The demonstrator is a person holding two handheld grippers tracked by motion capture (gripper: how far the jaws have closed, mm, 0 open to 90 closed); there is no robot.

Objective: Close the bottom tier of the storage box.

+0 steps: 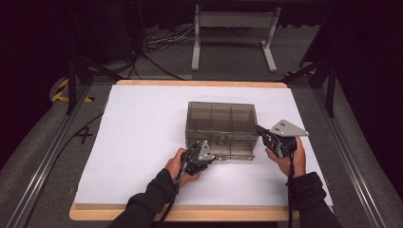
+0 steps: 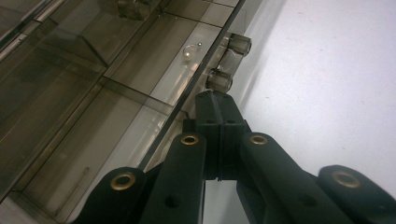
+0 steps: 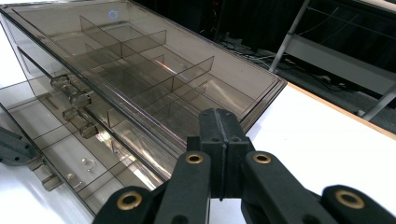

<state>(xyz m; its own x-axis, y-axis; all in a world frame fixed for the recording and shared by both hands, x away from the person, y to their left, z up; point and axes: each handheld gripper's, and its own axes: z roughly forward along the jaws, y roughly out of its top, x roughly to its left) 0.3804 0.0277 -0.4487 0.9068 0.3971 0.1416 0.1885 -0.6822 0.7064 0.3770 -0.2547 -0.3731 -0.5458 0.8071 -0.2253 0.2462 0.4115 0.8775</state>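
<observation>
A smoky see-through drawer box [image 1: 221, 124] with inner dividers stands mid-table. Its bottom drawer [image 3: 60, 154] is pulled out a little toward me, and its front carries two round knobs [image 2: 220, 80]. A small clear ring [image 2: 189, 52] and small metal bits [image 3: 87, 163] lie in the drawer. My left gripper [image 1: 219, 157] is shut, its tips [image 2: 217, 95] right behind the nearer knob, with nothing between the jaws. At the box's near right corner is my right gripper [image 1: 258, 128], shut, its tips [image 3: 218, 114] at the box's top edge.
The box stands on a white sheet [image 1: 142, 137] covering a wooden tabletop [image 1: 199, 83]. Beyond the table are a grey metal stand [image 1: 233, 35] and floor cables. Metal rails [image 1: 52, 152] run along both sides. Bare sheet lies left of the box and behind it.
</observation>
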